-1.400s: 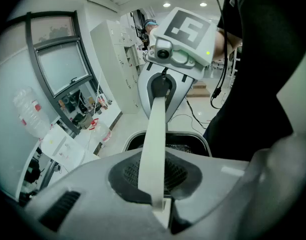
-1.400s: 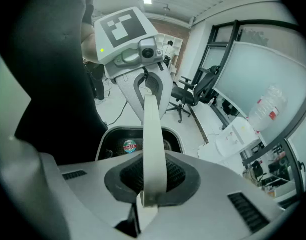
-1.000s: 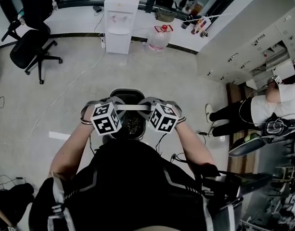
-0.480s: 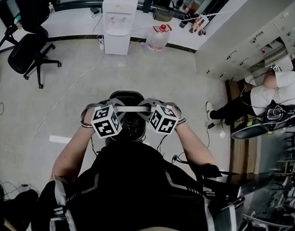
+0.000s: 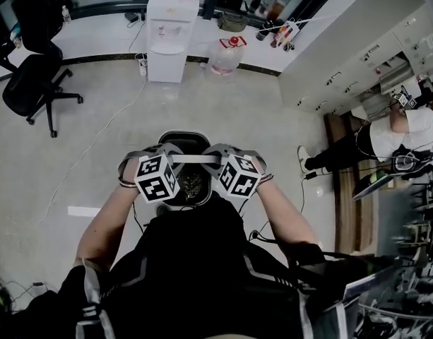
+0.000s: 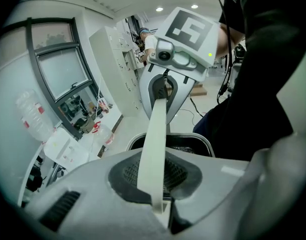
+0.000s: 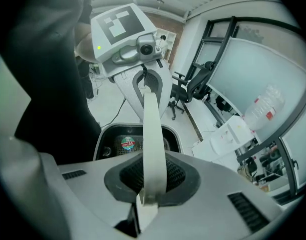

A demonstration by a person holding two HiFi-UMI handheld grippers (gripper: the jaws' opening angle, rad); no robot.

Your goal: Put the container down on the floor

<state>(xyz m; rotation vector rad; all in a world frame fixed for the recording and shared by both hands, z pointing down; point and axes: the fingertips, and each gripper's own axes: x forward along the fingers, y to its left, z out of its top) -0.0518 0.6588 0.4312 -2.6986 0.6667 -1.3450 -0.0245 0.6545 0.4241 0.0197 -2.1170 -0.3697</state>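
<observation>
Black, grey-rimmed container (image 5: 191, 183) hangs by its pale strap handle (image 5: 193, 159) in front of the person's torso, over the pale floor (image 5: 237, 111). Only the right gripper view shows a round red-and-green label (image 7: 128, 143) inside it (the head view gives just dark mesh). The floor ahead lies open; water dispenser (image 5: 170, 34) and office chair (image 5: 32, 83) stand well apart. Left gripper (image 5: 174, 155) and right gripper (image 5: 212, 154) each pinch the handle, jaws nearly together.
</observation>
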